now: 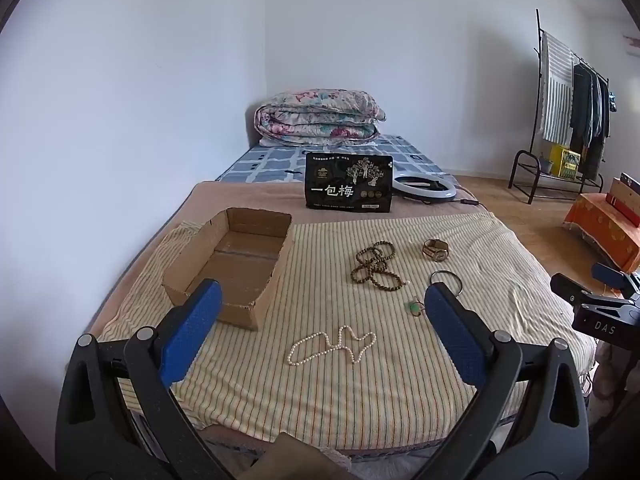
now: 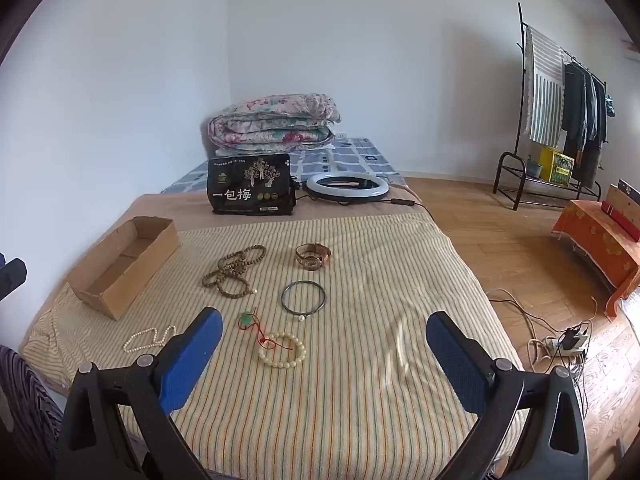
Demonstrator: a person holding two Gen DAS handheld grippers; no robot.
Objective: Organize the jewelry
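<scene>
An open cardboard box (image 1: 236, 264) (image 2: 124, 264) sits at the left of the striped cloth. On the cloth lie a white pearl necklace (image 1: 332, 346) (image 2: 148, 338), a brown wooden bead string (image 1: 376, 266) (image 2: 234, 272), a wristwatch (image 1: 436, 249) (image 2: 313, 257), a dark bangle (image 1: 446, 278) (image 2: 304, 298), a green pendant on red cord (image 1: 414, 308) (image 2: 248, 319) and a cream bead bracelet (image 2: 282, 350). My left gripper (image 1: 322, 308) is open and empty above the near cloth. My right gripper (image 2: 324, 332) is open and empty, near the cream bracelet.
A black snack bag (image 1: 348, 188) (image 2: 252, 190) and a ring light (image 1: 424, 188) (image 2: 346, 186) lie behind the cloth. A folded quilt (image 1: 320, 118) sits at the bed's far end. A clothes rack (image 2: 560, 120), an orange-covered bench (image 2: 600, 240) and floor cables (image 2: 560, 340) are at the right.
</scene>
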